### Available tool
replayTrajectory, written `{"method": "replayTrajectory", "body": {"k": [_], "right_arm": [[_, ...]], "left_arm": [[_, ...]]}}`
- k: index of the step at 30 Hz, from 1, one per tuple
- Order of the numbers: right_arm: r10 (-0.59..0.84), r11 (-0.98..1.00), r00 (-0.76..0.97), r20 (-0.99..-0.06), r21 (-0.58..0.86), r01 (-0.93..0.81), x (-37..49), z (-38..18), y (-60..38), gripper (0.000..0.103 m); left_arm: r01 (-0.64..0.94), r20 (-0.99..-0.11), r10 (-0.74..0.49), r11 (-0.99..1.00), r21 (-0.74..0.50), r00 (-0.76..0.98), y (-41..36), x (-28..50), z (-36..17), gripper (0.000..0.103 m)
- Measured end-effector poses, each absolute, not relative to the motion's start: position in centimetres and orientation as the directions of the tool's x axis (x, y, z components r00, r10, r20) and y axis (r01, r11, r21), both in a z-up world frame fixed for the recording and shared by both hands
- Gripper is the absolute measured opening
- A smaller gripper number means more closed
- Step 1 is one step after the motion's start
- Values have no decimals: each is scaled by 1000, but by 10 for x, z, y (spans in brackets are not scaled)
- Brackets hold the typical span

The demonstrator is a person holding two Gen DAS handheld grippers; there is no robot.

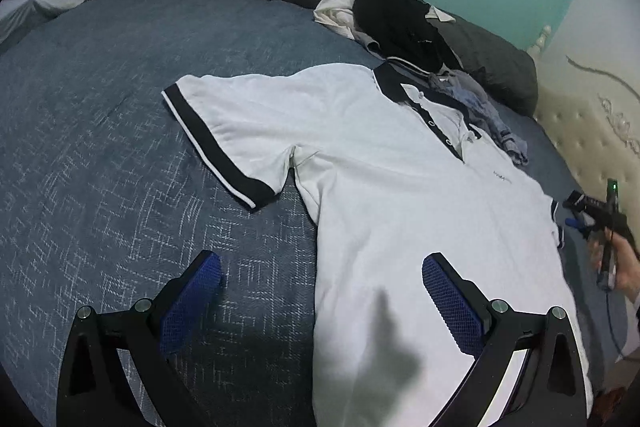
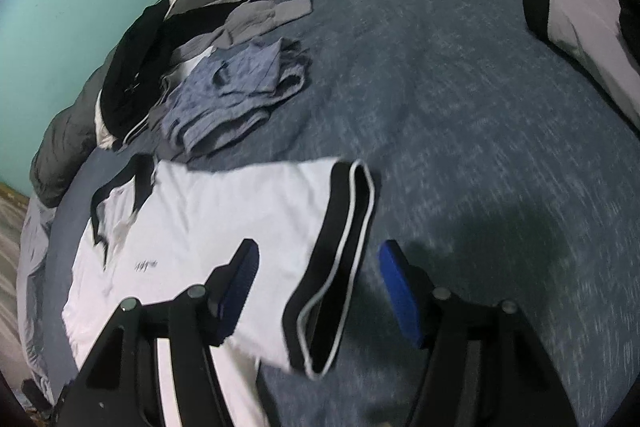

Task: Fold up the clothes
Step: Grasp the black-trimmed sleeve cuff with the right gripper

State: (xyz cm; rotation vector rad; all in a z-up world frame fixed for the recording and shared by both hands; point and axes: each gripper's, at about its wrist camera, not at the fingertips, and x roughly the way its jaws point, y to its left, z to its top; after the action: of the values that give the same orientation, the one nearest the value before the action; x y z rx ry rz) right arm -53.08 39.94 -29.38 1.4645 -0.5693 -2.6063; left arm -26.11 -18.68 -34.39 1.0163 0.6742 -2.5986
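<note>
While the white polo shirt (image 1: 392, 187) is spread flat, front up, on the blue bedspread (image 1: 100, 147), neither claw is closed on anything. The left gripper (image 1: 322, 291) is held fully open over the shirt's side edge near the hem: one pad is seen above bare bedspread, the other above white cloth, w/ nothing pinched. The right gripper (image 2: 318, 291) is partly open, and the black-banded sleeve cuff (image 2: 336, 267) lies just ahead of and between its fingers, not yet clamped; contact can't be told, view's blurred. The shirt's long axis runs away from the left claw toward the collar (image 1: 404, 87), beyond which unfolded clothes are piled (image 1: 400, 23). The right claw is judged nearer its target, so the sleeve is prob. to be taken first and folded inward across the body, approx. at right angles to that axis.
</note>
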Motion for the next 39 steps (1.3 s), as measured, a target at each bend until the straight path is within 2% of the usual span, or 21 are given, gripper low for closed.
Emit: {"method": "replayTrajectory", "body": {"k": [10,13,15,17,19,20,23,26,32,35,36,37,38,39], "right_arm": [[-187,-960,-561,-806,271,-69,-560,-307,394,63],[-184,-967,-559,-808,252,-45,-562,-311,392,42],[-191,-967,-562,-804,252,-31,-563,-312,392,39],[-205,-964,-576,-791,264,-20,-562,-312,392,26],[-201,-966,-586,-785,258,-14,-561,-311,391,19],[-197,-967,-590,-783,253,-12,-560,-310,391,10],[-192,-969,-611,-768,246,-5,-557,-306,393,3],[-195,-969,-622,-759,247,2,-556,-302,396,1],[-194,-967,-614,-765,256,-14,-556,-302,400,1],[-181,-956,-616,-767,285,-74,-557,-305,408,3],[-183,-947,-621,-762,306,-97,-557,-306,412,8],[-191,-934,-624,-757,336,-122,-557,-308,417,26],[-205,-919,-630,-749,369,-141,-557,-310,421,50],[-214,-910,-636,-741,388,-146,-557,-310,423,54]], "left_arm": [[406,-682,-87,-855,-323,-726,-189,-261,-346,103],[403,-681,-84,-856,-325,-728,-189,-261,-347,103],[399,-681,-76,-855,-331,-729,-189,-261,-348,103],[398,-680,-77,-856,-330,-729,-188,-261,-348,103],[398,-678,-82,-858,-325,-731,-187,-261,-347,103],[397,-676,-81,-858,-327,-733,-187,-261,-346,103],[394,-673,-80,-858,-328,-735,-186,-261,-346,103],[391,-671,-79,-860,-329,-737,-185,-261,-345,103],[389,-668,-77,-860,-332,-740,-185,-260,-345,103],[391,-665,-78,-857,-336,-743,-186,-259,-344,103],[391,-664,-78,-856,-338,-744,-186,-259,-343,103],[389,-664,-76,-857,-338,-744,-186,-259,-343,103],[388,-664,-74,-858,-338,-744,-186,-260,-343,103],[386,-666,-73,-859,-336,-743,-185,-260,-343,103]]}}
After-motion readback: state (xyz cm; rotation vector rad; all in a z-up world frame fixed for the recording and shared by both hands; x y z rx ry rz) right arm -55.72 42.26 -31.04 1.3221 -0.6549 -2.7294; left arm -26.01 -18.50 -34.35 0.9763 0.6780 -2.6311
